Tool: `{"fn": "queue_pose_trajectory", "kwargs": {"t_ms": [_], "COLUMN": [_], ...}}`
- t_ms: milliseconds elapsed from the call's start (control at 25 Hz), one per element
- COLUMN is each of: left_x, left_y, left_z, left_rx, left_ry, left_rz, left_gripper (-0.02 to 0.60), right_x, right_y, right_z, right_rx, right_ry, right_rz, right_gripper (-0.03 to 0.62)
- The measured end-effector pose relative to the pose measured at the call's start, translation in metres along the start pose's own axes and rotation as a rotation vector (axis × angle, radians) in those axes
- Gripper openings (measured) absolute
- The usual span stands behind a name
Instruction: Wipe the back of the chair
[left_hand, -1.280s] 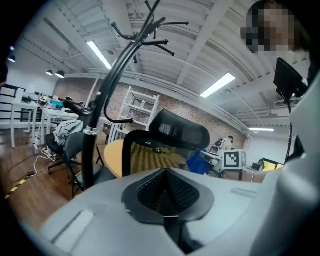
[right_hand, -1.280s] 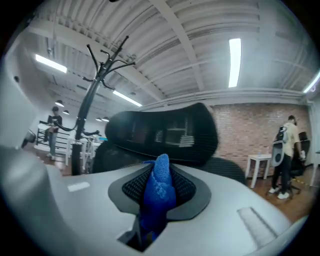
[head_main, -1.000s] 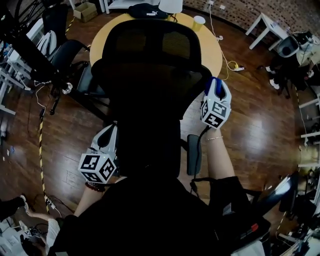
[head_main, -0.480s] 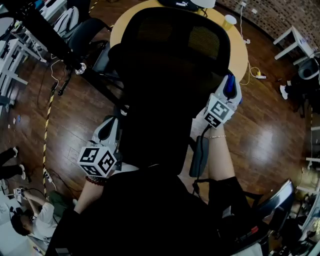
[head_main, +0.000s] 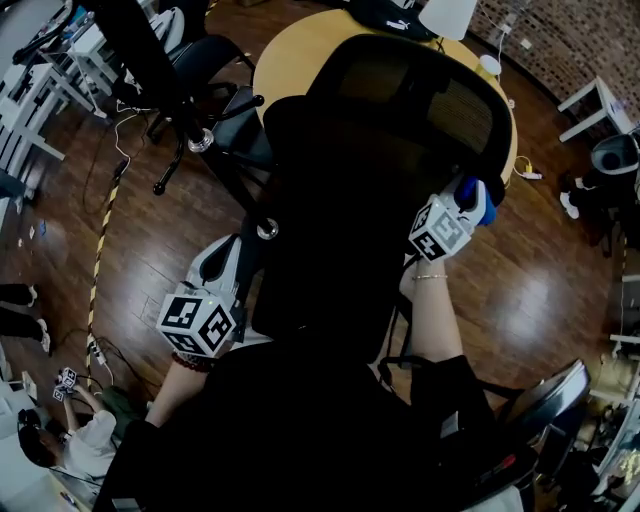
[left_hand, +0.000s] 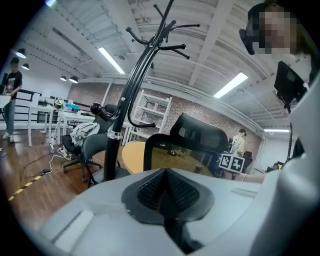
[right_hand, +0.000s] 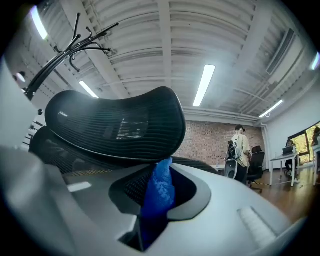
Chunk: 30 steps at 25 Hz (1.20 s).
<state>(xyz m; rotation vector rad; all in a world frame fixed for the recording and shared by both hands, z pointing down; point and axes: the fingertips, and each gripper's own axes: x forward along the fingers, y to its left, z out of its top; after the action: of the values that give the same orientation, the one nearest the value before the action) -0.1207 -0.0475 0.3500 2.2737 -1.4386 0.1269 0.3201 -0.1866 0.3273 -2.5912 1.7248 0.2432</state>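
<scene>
The chair stands with its back to the person, and the right gripper sits at that back's right edge, just below the headrest. Its jaws are clamped on a blue cloth that pokes up towards the mesh. The left gripper hangs low by the chair's left side, jaws closed on nothing. I'd guess the wiping is only at that upper right edge: nothing shows which parts are already clean, so most of the back looks left to do.
</scene>
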Motion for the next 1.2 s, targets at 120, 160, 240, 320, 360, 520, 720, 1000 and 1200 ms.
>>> {"fn": "queue_pose_trajectory", "kwargs": {"t_ms": [120, 160, 240, 320, 360, 520, 720, 1000, 1200], "left_x": [0.003, 0.005, 0.011, 0.016, 0.019, 0.024, 0.022, 0.004, -0.002], "left_y": [0.016, 0.019, 0.022, 0.021, 0.021, 0.03, 0.049, 0.082, 0.093], "left_z": [0.0, -0.001, -0.001, -0.002, -0.003, -0.002, 0.003, -0.001, -0.005], "left_rx": [-0.001, -0.009, -0.019, -0.016, -0.015, -0.02, -0.022, -0.044, -0.038], "left_ry": [0.007, 0.008, 0.013, 0.02, 0.025, 0.027, 0.021, 0.026, 0.047], "left_rz": [-0.002, -0.005, -0.02, -0.043, -0.053, -0.069, -0.048, 0.007, 0.031], "left_gripper": [0.008, 0.008, 0.008, 0.008, 0.008, 0.008, 0.008, 0.008, 0.008], "right_x": [-0.002, -0.002, -0.004, -0.007, -0.01, -0.018, -0.019, -0.035, -0.054], "right_y": [0.01, 0.018, 0.044, 0.08, 0.099, 0.175, 0.232, 0.303, 0.372], "right_z": [0.001, 0.001, 0.002, 0.001, 0.0, 0.003, 0.009, 0.022, 0.022], "right_rx": [0.027, 0.024, -0.01, -0.06, -0.08, -0.122, -0.103, -0.08, -0.103], "right_ry": [-0.003, -0.003, -0.005, -0.009, -0.01, -0.026, -0.053, -0.109, -0.136], "right_rz": [-0.013, 0.005, 0.087, 0.187, 0.234, 0.391, 0.418, 0.488, 0.647], "right_gripper": [0.063, 0.063, 0.063, 0.064, 0.066, 0.067, 0.069, 0.067, 0.072]}}
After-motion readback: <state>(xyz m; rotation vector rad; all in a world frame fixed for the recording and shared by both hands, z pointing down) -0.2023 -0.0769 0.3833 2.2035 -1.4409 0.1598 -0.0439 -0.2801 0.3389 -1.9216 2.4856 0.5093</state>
